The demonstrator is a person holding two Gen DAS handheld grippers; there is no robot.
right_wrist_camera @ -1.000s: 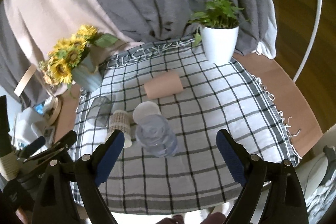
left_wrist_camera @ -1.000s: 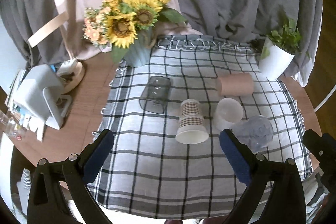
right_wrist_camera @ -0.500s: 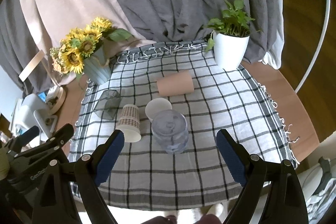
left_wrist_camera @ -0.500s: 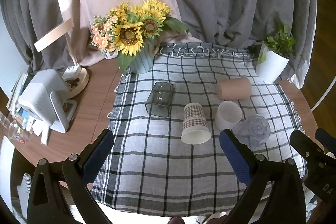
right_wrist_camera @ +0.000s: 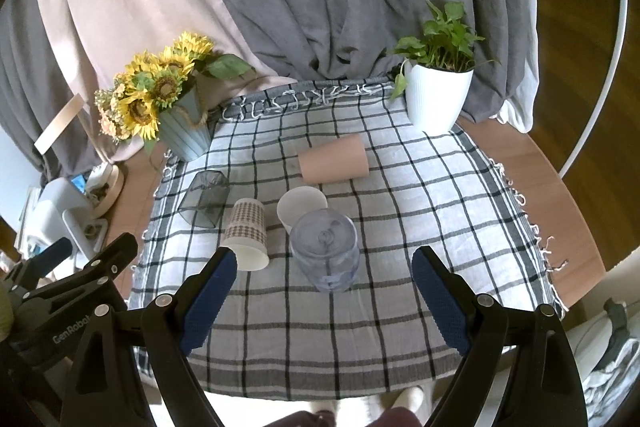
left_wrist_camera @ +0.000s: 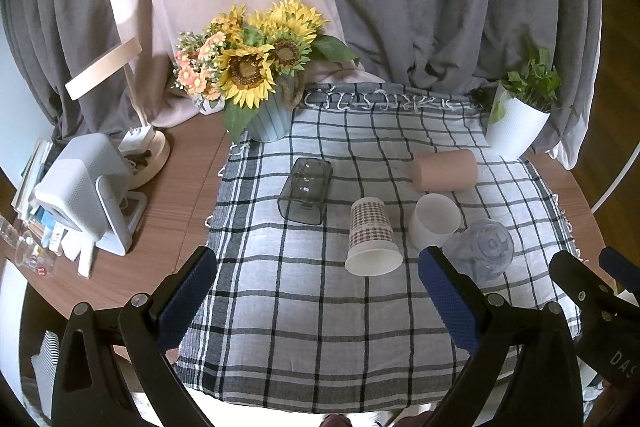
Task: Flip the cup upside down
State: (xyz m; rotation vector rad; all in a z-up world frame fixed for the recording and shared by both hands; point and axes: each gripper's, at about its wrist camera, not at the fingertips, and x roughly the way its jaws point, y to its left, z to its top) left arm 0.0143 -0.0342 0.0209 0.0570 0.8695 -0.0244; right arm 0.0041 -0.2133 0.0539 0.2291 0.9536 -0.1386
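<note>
Several cups sit on a checked cloth (left_wrist_camera: 304, 311) (right_wrist_camera: 400, 227). A patterned paper cup (left_wrist_camera: 373, 237) (right_wrist_camera: 246, 233), a white cup (left_wrist_camera: 434, 225) (right_wrist_camera: 302, 207), a clear plastic cup (left_wrist_camera: 480, 251) (right_wrist_camera: 326, 249) and a smoky square glass (left_wrist_camera: 306, 191) (right_wrist_camera: 204, 199) stand upside down. A tan cup (left_wrist_camera: 445, 170) (right_wrist_camera: 334, 159) lies on its side. My left gripper (left_wrist_camera: 316, 295) is open and empty, short of the cups. My right gripper (right_wrist_camera: 324, 295) is open and empty, just in front of the clear cup.
A sunflower vase (left_wrist_camera: 264, 115) (right_wrist_camera: 184, 131) stands at the cloth's back left and a white plant pot (left_wrist_camera: 516, 131) (right_wrist_camera: 436, 99) at the back right. A white appliance (left_wrist_camera: 84, 187) and clutter sit on the wooden table (left_wrist_camera: 180, 183) at left. Curtains hang behind.
Both grippers have pulled back and up from the table, so the cups look smaller and farther. The cups have not moved.
</note>
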